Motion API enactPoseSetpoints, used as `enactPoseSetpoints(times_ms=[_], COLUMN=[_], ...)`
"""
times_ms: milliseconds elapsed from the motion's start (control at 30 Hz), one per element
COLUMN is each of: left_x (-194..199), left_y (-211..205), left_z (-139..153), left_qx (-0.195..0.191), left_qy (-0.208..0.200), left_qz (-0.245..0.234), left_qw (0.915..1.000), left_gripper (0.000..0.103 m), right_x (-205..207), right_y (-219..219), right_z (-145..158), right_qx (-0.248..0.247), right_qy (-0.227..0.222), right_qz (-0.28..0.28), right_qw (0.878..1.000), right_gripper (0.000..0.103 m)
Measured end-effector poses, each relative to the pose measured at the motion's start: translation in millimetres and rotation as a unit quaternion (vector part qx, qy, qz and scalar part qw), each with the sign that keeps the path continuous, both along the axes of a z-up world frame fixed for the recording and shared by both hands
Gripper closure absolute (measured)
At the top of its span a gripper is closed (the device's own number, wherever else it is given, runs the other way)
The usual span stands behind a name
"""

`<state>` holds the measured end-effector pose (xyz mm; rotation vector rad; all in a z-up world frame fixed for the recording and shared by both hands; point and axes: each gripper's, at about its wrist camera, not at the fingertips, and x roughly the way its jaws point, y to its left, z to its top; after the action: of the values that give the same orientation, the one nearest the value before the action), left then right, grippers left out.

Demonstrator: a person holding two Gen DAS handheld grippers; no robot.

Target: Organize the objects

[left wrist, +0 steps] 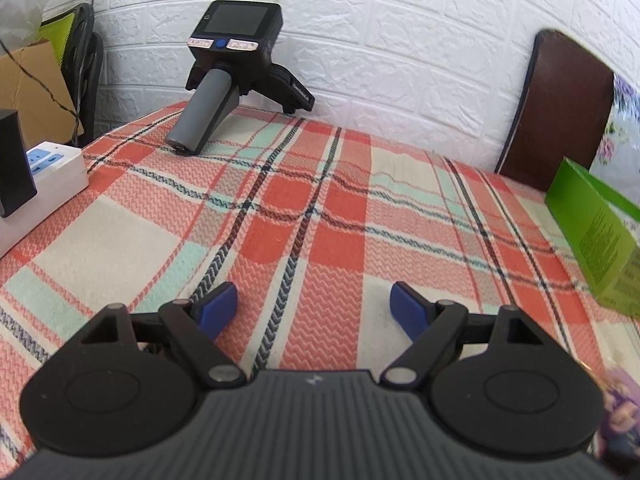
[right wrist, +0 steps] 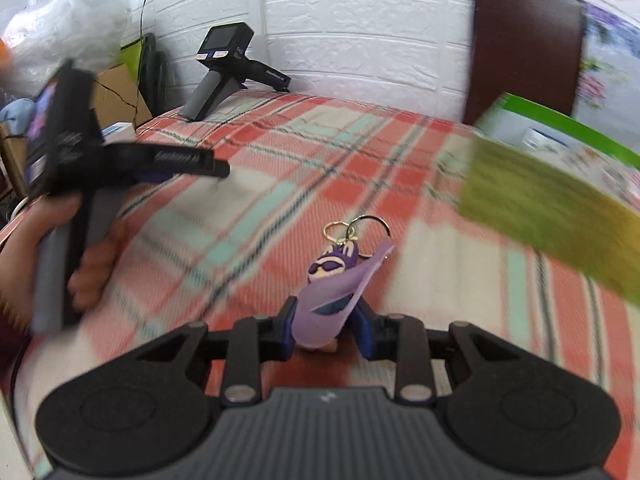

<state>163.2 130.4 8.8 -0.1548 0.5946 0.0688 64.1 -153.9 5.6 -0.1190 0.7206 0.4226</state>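
Purple toy keychain (right wrist: 335, 280) sits pinched between the blue pads of the right hand-held gripper (right wrist: 328, 326), above the checked cloth (right wrist: 280, 152) on the surface. Left hand-held gripper (left wrist: 314, 308) is wide open with nothing in it. Beside them stands a green box (right wrist: 540, 204).

The surface (left wrist: 320, 208) is covered in red, cream and mint plaid; the keychain (right wrist: 334, 280) is coloured purple; the box (left wrist: 596, 232) is green.
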Motion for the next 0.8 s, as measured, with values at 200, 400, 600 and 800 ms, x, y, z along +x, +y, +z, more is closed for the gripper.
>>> enactPoseSetpoints(times_ms=[200,400,600,800], left_x=[-30.1,-59.3,-46.8,-52.6], left_y=[-10.8,-100.6,-157.3,-168.2], left_z=[27.0,49.3,15.4,20.5], left_qx=[-0.077,-0.079,-0.011,0.002], left_qy=[0.036,0.075,0.148,0.124], left_qz=[-0.026,-0.168,-0.187,-0.208], left_qw=[0.9961,0.9798,0.9711,0.9703], left_gripper=[0.016,0.015,0.017,0.071], right_x=[-34.6,-31.0,-15.0,1.3], right_y=[-31.2,-43.9,-41.1,-12.9], right_z=[-2.1,-2.0,-6.7,-10.3], right_qx=[-0.002,0.040,0.046,0.016], right_qy=[-0.019,-0.018,-0.009,-0.030], right_qz=[-0.013,-0.025,-0.021,0.021], right_qw=[1.000,0.999,0.999,0.999], right_gripper=[0.028,0.020,0.016,0.057])
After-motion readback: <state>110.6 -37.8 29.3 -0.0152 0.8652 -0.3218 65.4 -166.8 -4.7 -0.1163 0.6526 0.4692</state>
